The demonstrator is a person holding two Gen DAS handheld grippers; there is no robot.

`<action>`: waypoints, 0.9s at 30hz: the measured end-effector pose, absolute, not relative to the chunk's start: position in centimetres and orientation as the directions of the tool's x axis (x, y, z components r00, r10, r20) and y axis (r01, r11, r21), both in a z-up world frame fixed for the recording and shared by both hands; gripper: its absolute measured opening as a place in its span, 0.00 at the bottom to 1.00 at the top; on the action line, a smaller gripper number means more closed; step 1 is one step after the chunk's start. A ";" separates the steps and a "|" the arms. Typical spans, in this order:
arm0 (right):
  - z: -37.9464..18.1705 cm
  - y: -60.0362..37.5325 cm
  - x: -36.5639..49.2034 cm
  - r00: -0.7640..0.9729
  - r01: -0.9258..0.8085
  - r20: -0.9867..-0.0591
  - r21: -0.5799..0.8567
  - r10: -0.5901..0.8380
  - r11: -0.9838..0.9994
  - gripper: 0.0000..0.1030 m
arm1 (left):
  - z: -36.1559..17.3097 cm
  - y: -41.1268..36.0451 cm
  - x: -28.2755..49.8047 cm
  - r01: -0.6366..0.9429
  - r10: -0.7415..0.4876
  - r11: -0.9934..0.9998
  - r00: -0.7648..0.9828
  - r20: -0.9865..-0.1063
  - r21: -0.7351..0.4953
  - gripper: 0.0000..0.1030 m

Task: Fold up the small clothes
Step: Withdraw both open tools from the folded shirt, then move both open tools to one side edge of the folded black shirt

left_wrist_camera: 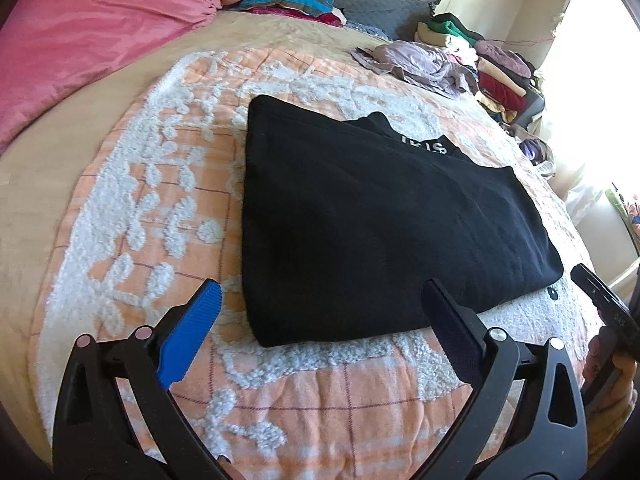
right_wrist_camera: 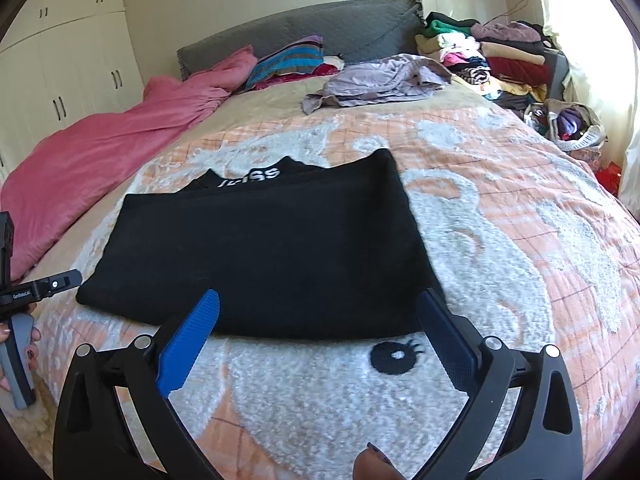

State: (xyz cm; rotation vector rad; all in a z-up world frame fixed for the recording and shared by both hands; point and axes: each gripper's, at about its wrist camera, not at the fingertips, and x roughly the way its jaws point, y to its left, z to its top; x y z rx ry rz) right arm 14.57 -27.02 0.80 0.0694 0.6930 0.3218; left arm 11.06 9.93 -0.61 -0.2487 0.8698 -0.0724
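While folded black cloth lies flat on the bed: one fold looks done, both tongs free.

Step in hand: release after a fold, judging by the black garment point(left_wrist_camera: 384, 216) lying as a neat doubled rectangle with nothing pinched.

Left tongs point(left_wrist_camera: 320, 312): spread wide, empty; blue pad point(left_wrist_camera: 192, 332) off the garment's near left corner, black pad point(left_wrist_camera: 452, 328) at the near edge, not pressing.

Garment against left tongs: just ahead of the tips, near edge running between the two pads, near left corner a little inside the blue pad.

Garment itself: flat on the orange-and-white quilt point(left_wrist_camera: 132, 208), white lettering peeking out at the far edge, far layers slightly stepped.

Right tongs point(right_wrist_camera: 320, 316): likewise wide apart, gripping nothing; both pads hover at the garment's near edge, right pad by its near right corner.

Garment against right tongs: directly ahead, stretching away and to the left, the near right corner closest.

Next move, as a judgement: either another fold across the width, needing a pinch on both near corners at once through all layers, or a lift to the folded stack point(right_wrist_camera: 492, 56) at the far right of the bed.

Risk: loose top layer sliding if only one layer gets caught.

Far right: unfolded lilac clothing point(right_wrist_camera: 380, 80) waiting near the stack.
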 end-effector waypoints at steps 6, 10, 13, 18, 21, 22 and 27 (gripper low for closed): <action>1.0 -23.9 14.4 0.702 -0.335 -0.621 0.143 0.348 0.931 0.95 | -0.4 11.1 10.9 -0.075 -0.127 0.970 0.651 -0.748 -0.230 0.91; 1.2 -21.1 14.1 0.691 -0.390 -0.617 0.120 0.377 0.913 0.95 | -0.4 12.6 11.0 -0.128 -0.108 0.959 0.656 -0.747 -0.252 0.91; 1.2 -18.6 13.8 0.683 -0.438 -0.615 0.087 0.394 0.895 0.96 | -0.6 13.7 11.3 -0.167 -0.096 0.949 0.652 -0.752 -0.266 0.91; 1.0 -14.3 13.3 0.665 -0.525 -0.615 0.019 0.424 0.851 0.96 | -0.7 15.1 12.1 -0.210 -0.066 0.943 0.645 -0.762 -0.259 0.91; 0.6 -11.2 12.9 0.646 -0.578 -0.622 -0.020 0.443 0.816 0.96 | -0.5 15.7 12.5 -0.227 -0.046 0.941 0.644 -0.763 -0.249 0.91; 0.4 -10.5 12.8 0.640 -0.591 -0.624 -0.027 0.448 0.806 0.96 | -0.5 15.8 12.7 -0.231 -0.040 0.942 0.643 -0.764 -0.244 0.91; -0.5 -6.3 11.9 0.601 -0.670 -0.643 -0.082 0.474 0.738 0.96 | -0.3 16.4 13.5 -0.249 0.005 0.948 0.637 -0.771 -0.200 0.91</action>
